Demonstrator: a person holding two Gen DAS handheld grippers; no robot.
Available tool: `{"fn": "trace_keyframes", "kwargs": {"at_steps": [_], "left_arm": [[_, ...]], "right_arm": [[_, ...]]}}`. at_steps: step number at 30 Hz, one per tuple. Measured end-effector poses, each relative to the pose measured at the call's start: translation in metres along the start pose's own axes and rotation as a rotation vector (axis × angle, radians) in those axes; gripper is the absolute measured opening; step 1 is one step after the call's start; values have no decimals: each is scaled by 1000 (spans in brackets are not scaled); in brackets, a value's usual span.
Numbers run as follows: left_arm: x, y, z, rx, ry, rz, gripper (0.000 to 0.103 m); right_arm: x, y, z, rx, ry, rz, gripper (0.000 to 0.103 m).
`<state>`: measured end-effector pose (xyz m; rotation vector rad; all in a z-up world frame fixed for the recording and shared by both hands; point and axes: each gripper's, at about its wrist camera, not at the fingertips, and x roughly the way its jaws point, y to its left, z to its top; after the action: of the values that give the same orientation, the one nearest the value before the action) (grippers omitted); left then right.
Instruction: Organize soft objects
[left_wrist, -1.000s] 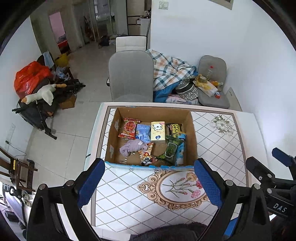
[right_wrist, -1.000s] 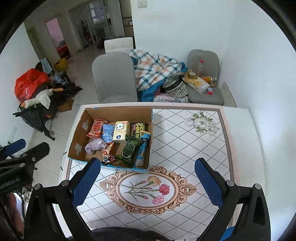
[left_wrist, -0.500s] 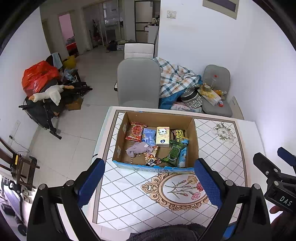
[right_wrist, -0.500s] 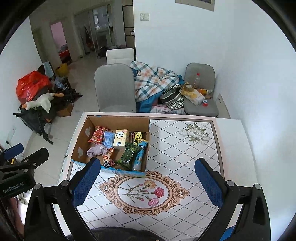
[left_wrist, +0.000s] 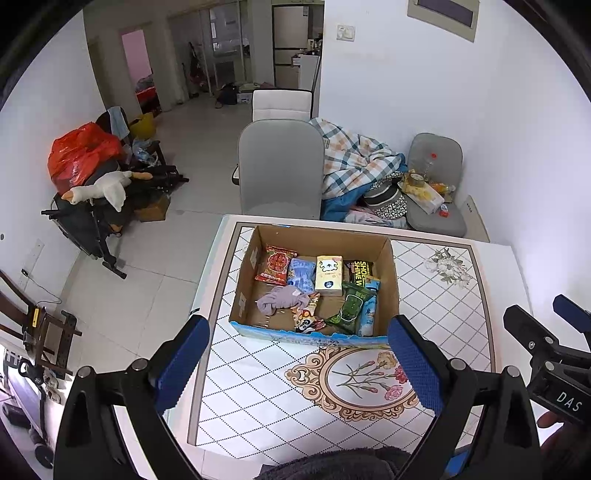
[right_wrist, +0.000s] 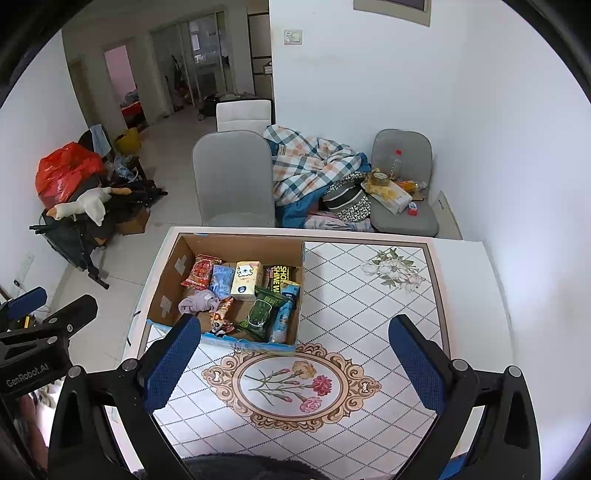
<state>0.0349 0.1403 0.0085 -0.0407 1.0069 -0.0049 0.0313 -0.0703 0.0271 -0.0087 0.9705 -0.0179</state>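
An open cardboard box (left_wrist: 392, 280) stands on the tiled table (left_wrist: 458, 317), at its far left (right_wrist: 168, 275). It holds a crumpled purple cloth (left_wrist: 280, 300) (right_wrist: 199, 302), a red snack bag (left_wrist: 275, 264), a blue pack (left_wrist: 301, 271), a yellow tissue pack (left_wrist: 328, 275) and green wipes (left_wrist: 351, 306). My left gripper (left_wrist: 299, 365) is open and empty, high above the table's near edge. My right gripper (right_wrist: 295, 365) is open and empty, to the right of it and equally high. Each gripper shows at the edge of the other's view.
A grey chair (left_wrist: 280, 173) stands behind the table. A plaid blanket (left_wrist: 354, 162) and a second grey chair with clutter (left_wrist: 432, 192) are at the back right. A red bag (left_wrist: 83, 155) and a plush goose (left_wrist: 99, 190) lie on the floor at the left.
Both grippers have risen and drawn back from the table, so the box looks smaller and farther. Both stay open and empty.
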Motion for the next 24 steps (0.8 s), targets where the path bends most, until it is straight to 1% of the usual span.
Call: {"fn": "trace_keyframes", "kwargs": {"at_steps": [10,24], "left_arm": [[-2,0,0,4,1,-1,99],[-1,0,1,12,11,-10,99]], "right_arm": [[0,6,2,3,1,-5,103],[1,1,3,24,5,-13,103]]}}
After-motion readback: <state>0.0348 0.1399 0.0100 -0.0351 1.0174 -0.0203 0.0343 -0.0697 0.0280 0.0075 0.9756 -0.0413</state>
